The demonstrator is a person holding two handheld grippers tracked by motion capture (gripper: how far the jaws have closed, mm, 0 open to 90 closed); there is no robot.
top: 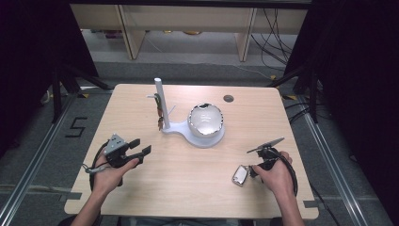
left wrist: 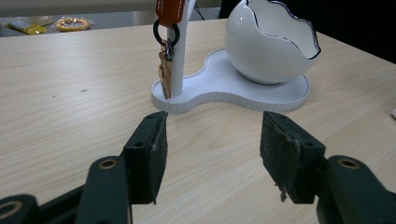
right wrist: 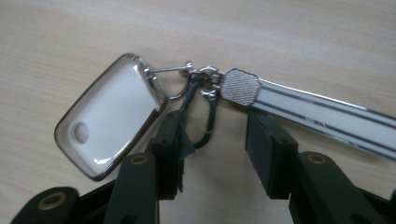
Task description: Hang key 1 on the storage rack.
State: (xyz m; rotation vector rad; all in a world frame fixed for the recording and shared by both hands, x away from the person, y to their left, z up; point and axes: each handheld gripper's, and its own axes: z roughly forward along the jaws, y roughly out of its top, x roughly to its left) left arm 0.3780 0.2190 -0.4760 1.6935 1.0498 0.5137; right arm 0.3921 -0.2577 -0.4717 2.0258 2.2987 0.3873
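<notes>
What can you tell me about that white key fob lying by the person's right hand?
The white, glossy key fob with a silvery metal rim is rounded and rectangular, with a small round dimple near one corner. It lies flat on the pale wooden table. A metal clasp links it to a white striped strap. The right tongs stand open around the clasp.

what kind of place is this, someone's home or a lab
Most likely a lab or recording workspace, not a home: a bare wooden table flanked by dark curtains, loose cables on the floor, and a "5" marked in tape beside it.
</notes>
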